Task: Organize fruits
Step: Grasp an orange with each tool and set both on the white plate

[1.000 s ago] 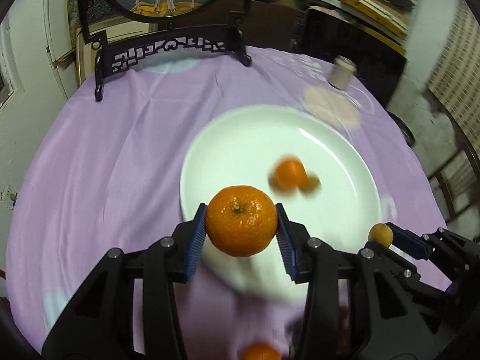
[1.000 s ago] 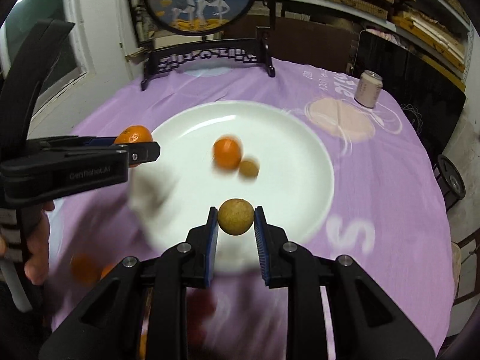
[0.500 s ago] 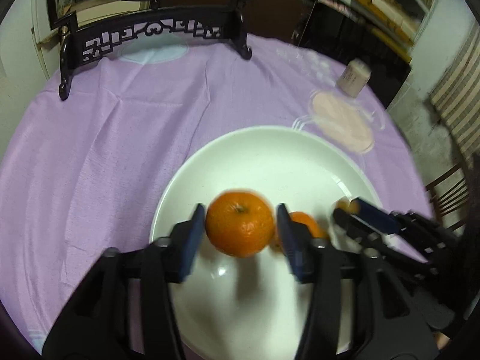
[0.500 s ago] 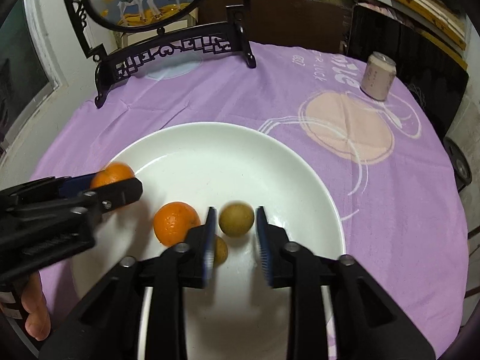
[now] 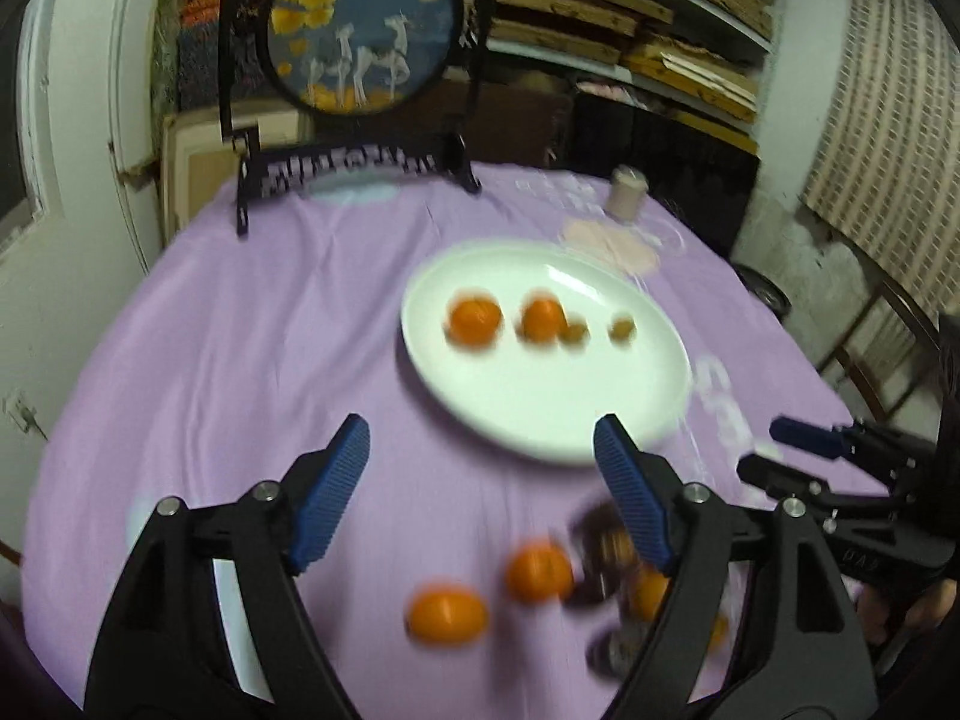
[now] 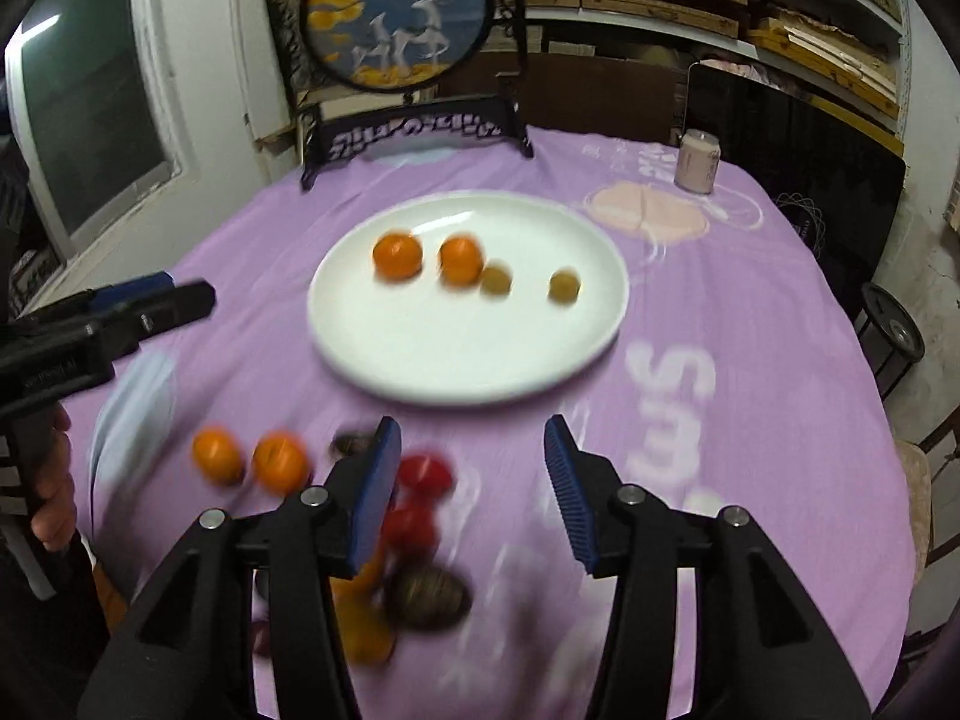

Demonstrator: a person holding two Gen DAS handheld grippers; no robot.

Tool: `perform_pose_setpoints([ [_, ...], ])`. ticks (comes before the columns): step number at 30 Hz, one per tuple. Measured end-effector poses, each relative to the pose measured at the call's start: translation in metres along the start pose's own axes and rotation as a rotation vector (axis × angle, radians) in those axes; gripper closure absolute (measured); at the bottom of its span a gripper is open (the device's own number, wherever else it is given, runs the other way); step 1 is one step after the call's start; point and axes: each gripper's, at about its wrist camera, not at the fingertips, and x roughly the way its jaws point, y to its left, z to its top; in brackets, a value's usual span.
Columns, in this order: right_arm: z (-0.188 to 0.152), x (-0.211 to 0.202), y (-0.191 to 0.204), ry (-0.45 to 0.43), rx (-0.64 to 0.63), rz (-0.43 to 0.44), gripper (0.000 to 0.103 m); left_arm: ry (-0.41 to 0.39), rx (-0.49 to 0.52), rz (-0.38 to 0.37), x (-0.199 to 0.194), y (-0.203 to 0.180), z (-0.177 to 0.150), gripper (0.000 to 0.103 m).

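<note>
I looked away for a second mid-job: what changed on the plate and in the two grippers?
Both let go. The left gripper dropped its orange on the white plate; the right gripper dropped its small brownish fruit there. Both have pulled back, jaws opening, nothing between them. The plate now holds four fruits. The loose fruit pile and can stayed put.

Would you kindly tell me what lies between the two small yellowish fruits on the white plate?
Bare white plate; the two small yellowish fruits sit apart, shown in both wrist views.

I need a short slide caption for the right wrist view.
Right gripper, jaws opening and empty, above loose fruit; four fruits on white plate.
</note>
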Motion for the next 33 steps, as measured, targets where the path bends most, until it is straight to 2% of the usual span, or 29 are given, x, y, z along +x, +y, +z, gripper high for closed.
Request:
perform_pose_setpoints([
  [5, -0.023, -0.013, 0.021, 0.021, -0.047, -0.012, 0.050, 0.051, 0.007, 0.039, -0.004, 0.005, -0.034, 0.024],
  [14, -0.078, -0.019, 0.044, 0.104, -0.077, 0.088, 0.050, 0.101, -0.047, 0.069, -0.016, 0.034, -0.067, 0.024],
  [16, -0.081, -0.015, 0.044, 0.113, -0.065, 0.107, 0.051, 0.110, -0.045, 0.066, -0.014, 0.035, -0.069, 0.024],
  [18, -0.080, -0.008, 0.043, 0.119, -0.051, 0.128, 0.059, 0.114, -0.038, 0.068, -0.014, 0.035, -0.072, 0.024],
  [20, -0.079, 0.003, 0.043, 0.142, -0.042, 0.142, 0.060, 0.115, -0.030, 0.067, -0.014, 0.033, -0.073, 0.024],
  [24, -0.078, 0.028, 0.041, 0.171, -0.014, 0.133, 0.066, 0.120, -0.017, 0.070, -0.014, 0.030, -0.075, 0.024],
  [33, -0.078, 0.006, 0.033, 0.115, -0.006, 0.074, 0.067, 0.153, -0.019, 0.081, -0.004, 0.031, -0.077, 0.024],
])
